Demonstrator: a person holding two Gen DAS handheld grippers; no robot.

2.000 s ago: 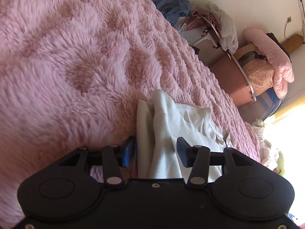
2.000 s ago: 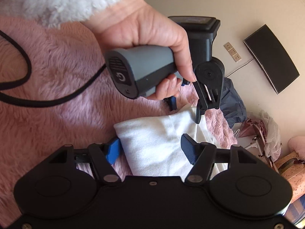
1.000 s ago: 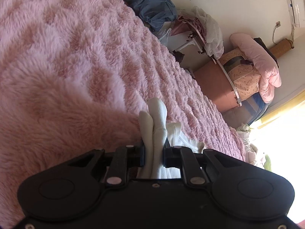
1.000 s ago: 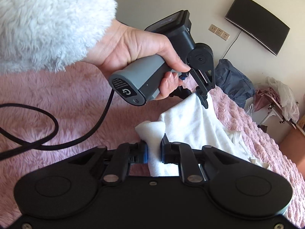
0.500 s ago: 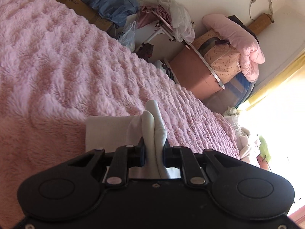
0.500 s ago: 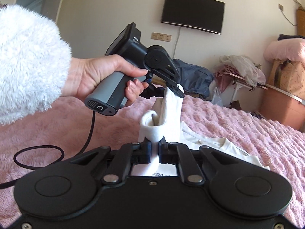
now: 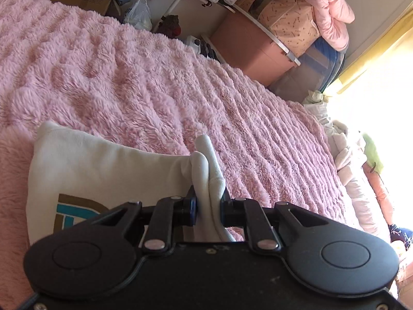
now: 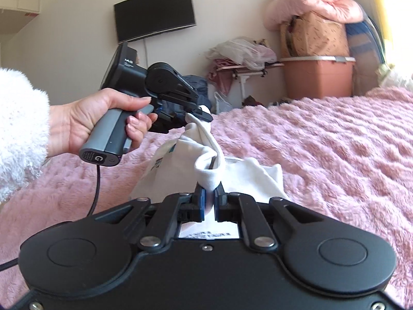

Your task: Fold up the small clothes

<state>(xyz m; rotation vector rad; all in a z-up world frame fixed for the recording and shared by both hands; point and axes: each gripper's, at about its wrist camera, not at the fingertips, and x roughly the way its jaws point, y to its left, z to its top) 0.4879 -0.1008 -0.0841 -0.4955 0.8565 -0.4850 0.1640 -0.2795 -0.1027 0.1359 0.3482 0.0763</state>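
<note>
A small white garment point(image 7: 103, 170) with a teal and brown print lies partly lifted over the pink fluffy blanket point(image 7: 129, 77). My left gripper point(image 7: 208, 206) is shut on a bunched edge of it. In the right wrist view the garment point(image 8: 247, 178) hangs between both tools. My right gripper point(image 8: 209, 201) is shut on another bunched edge near the camera. The left gripper point(image 8: 204, 113), held in a hand, pinches the far edge higher up.
The blanket point(image 8: 322, 139) covers the whole bed. Beyond its far edge stand a pink storage bin point(image 8: 317, 77), a rack with clothes point(image 8: 242, 56), stacked bedding point(image 8: 315, 13) and a wall TV point(image 8: 155, 13). A black cable point(image 8: 96, 188) hangs from the left tool.
Both grippers closed on the garment's edges, then lifted it off the blanket. The garment has turned over, so its printed side now shows.
</note>
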